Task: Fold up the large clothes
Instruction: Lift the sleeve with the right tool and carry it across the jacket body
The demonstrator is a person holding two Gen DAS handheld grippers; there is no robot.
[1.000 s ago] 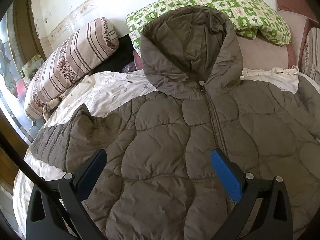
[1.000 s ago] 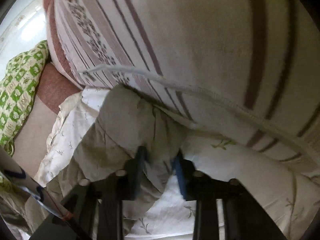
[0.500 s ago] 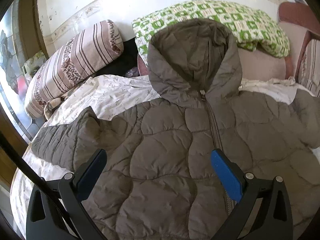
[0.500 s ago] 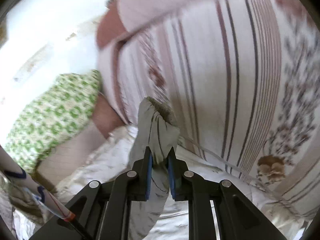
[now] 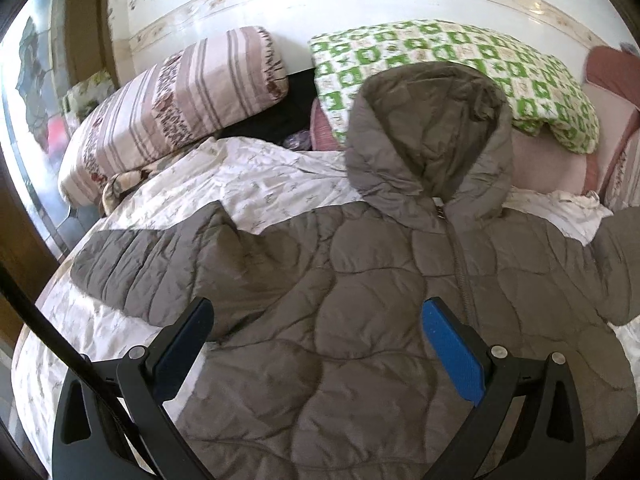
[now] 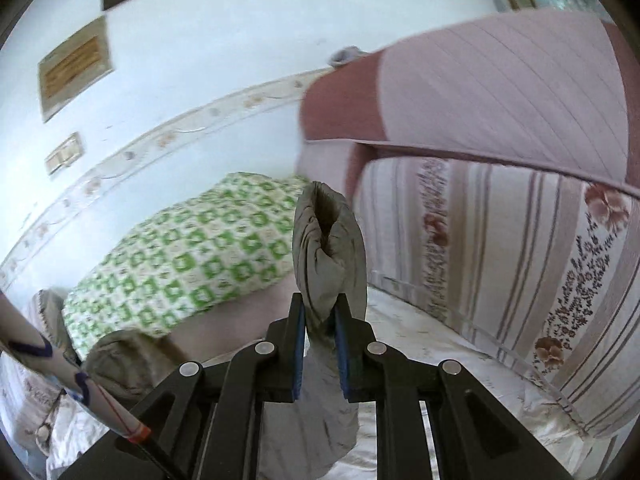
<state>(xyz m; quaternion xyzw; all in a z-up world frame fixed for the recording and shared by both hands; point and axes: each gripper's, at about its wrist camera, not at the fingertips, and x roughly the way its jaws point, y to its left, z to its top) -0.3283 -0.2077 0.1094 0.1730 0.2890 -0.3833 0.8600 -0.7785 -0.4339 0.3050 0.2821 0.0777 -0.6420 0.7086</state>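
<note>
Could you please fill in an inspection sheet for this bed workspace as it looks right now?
Surface: bed sheet, white, rumpled.
Job's things: grey hooded jacket lying front up, zipped; one sleeve cuff lifted.
Clutter: striped pillow; green checked pillow; pink cushion.
Grippers: left gripper open over the jacket; right gripper shut on the sleeve cuff.
Cables: black cable beside the left gripper.
Surroundings: wall with framed pictures.
</note>
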